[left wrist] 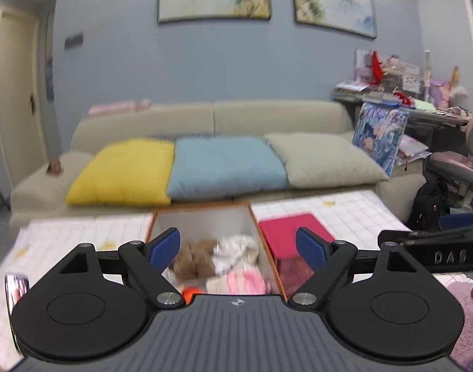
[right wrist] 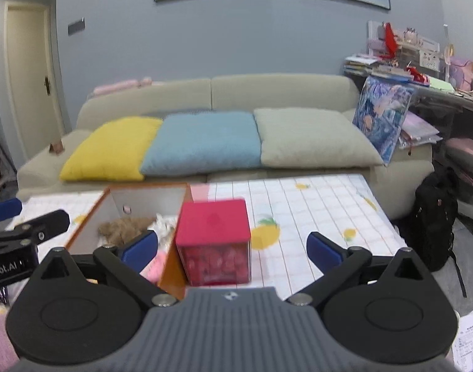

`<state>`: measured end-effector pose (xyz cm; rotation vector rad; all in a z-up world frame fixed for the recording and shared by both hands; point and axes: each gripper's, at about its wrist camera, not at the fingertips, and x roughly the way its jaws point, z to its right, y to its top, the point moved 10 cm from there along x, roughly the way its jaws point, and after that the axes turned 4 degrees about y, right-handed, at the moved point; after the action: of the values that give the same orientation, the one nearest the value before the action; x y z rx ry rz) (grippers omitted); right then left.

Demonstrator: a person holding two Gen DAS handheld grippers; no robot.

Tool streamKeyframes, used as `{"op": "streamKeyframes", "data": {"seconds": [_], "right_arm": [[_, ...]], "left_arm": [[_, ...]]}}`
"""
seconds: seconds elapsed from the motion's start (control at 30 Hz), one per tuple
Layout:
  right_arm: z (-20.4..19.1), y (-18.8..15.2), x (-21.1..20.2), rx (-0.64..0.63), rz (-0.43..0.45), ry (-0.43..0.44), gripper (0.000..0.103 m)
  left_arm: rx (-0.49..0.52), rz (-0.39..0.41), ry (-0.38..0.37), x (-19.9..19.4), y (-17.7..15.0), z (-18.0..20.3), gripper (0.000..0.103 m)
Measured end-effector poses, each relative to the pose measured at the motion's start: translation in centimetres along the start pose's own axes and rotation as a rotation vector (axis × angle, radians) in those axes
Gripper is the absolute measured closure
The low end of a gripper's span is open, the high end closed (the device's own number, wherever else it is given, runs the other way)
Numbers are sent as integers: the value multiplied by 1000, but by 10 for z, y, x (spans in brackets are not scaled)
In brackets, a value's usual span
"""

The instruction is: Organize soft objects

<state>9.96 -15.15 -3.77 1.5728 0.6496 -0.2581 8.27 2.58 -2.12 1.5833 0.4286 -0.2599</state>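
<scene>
My left gripper [left wrist: 238,246] spread, empty — my right gripper [right wrist: 232,248] likewise. Orange box [right wrist: 173,263] with brown plush [right wrist: 123,228] inside near tabletop's front edge, red cube [right wrist: 214,241] touching its right wall.

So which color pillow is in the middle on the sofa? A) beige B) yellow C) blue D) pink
C: the blue pillow lies in the middle of the sofa, between the yellow pillow on its left and the beige pillow on its right.
</scene>
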Motion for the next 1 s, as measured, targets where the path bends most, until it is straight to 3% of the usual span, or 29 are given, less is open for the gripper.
{"op": "streamKeyframes", "data": {"seconds": [0.17,0.43,0.6,1.0], "right_arm": [[1,-24,8,-11,-45,-29,3],[-2,-54,23,-30,-126,-46,3],[6,-57,24,4,-141,-62,3],[8,-55,23,7,-130,-74,3]], "left_arm": [[-54,-123,30,14,-28,-5,4],[-184,-278,14,28,-75,-10,4],[-139,-314,21,28,-87,-2,4],[-129,-309,24,28,-84,-3,4]]}}
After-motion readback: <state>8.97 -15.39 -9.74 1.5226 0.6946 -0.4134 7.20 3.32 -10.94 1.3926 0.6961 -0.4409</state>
